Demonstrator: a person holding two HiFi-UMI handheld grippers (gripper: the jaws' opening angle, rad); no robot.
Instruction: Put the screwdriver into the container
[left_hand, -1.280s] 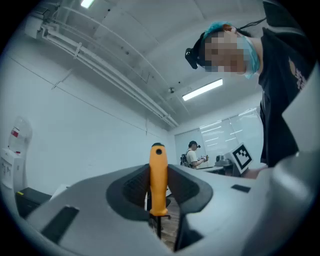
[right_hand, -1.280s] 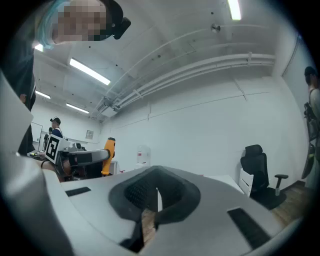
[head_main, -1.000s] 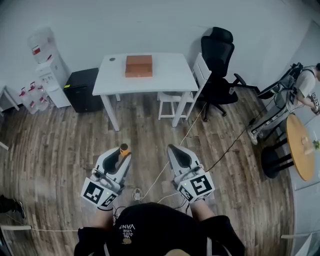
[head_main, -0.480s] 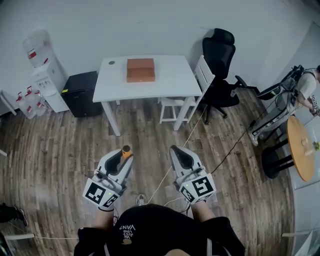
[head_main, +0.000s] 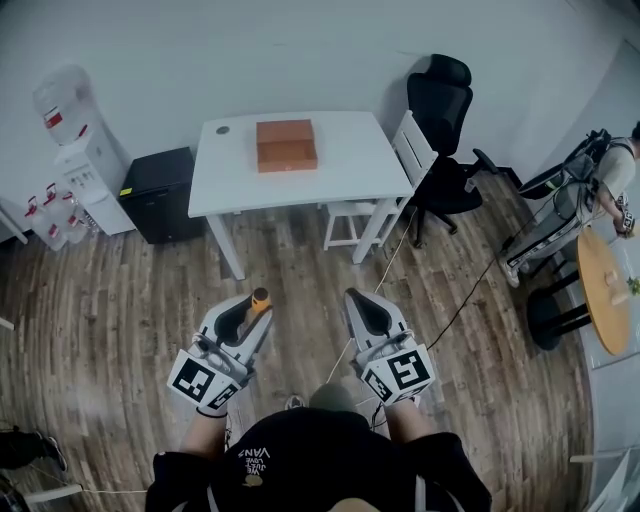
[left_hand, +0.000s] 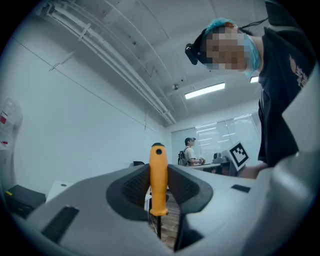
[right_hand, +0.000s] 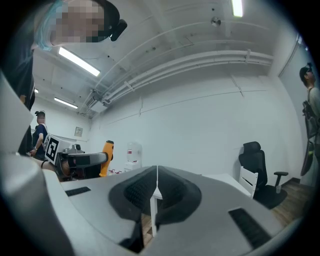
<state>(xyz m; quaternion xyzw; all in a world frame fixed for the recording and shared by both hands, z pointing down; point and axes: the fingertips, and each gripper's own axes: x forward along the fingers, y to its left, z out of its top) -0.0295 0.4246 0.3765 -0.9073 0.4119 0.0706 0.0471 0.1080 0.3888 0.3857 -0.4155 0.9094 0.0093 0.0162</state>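
Table (head_main: 350, 160) closer, floor (head_main: 300, 255) between, left tongs (head_main: 251, 310) gripping screwdriver (left_hand: 158, 180)

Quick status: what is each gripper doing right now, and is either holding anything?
Left gripper: closed on the screwdriver, gripped by its orange handle.
Right gripper: closed, jaws together, nothing between them.

An orange handle is seen on the screwdriver (left_hand: 158, 177); the container (head_main: 286, 145) is coloured brown-orange; the table (head_main: 350, 165) is coloured white.
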